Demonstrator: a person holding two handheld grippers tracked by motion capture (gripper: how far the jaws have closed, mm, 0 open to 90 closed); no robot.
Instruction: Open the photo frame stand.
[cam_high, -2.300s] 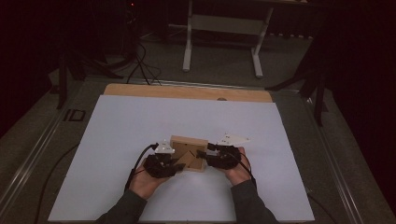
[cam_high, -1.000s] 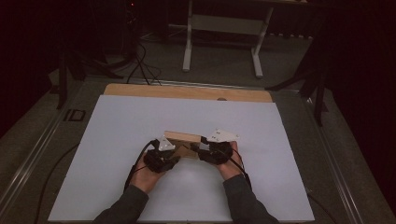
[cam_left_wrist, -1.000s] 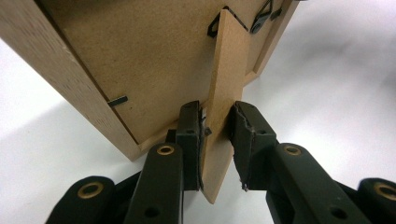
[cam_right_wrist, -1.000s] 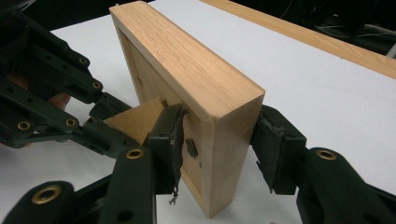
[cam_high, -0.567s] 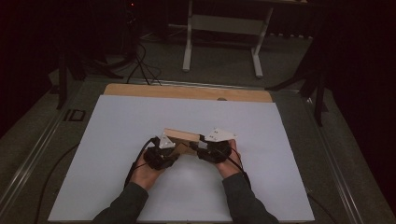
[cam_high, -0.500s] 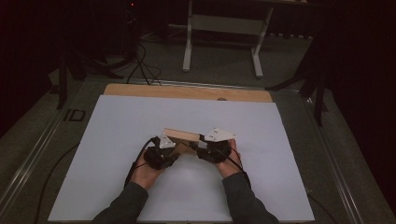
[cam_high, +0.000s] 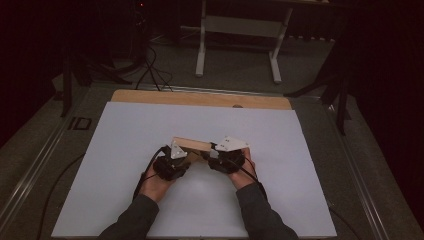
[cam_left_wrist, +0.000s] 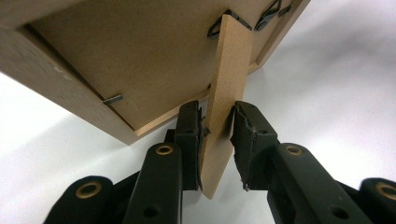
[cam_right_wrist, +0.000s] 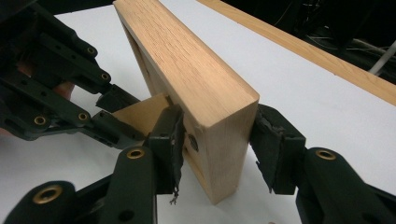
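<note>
A wooden picture frame (cam_right_wrist: 196, 88) stands on edge near the middle of the white desk (cam_high: 125, 130), its fibreboard back turned toward the person. From that back hangs a thin fibreboard stand (cam_left_wrist: 224, 107), hinged near the top by a small metal clip (cam_left_wrist: 217, 29). The left claw (cam_left_wrist: 217, 135) is clamped on the lower part of this stand, its pads pressing both faces. The right claw (cam_right_wrist: 217, 140) is clamped across the thick end of the frame, holding it upright. The step in hand looks like swinging the stand out so the frame can prop itself. Next, the left claw probably needs to draw the stand away from the back while the right steadies the frame, then both let go gently.
</note>
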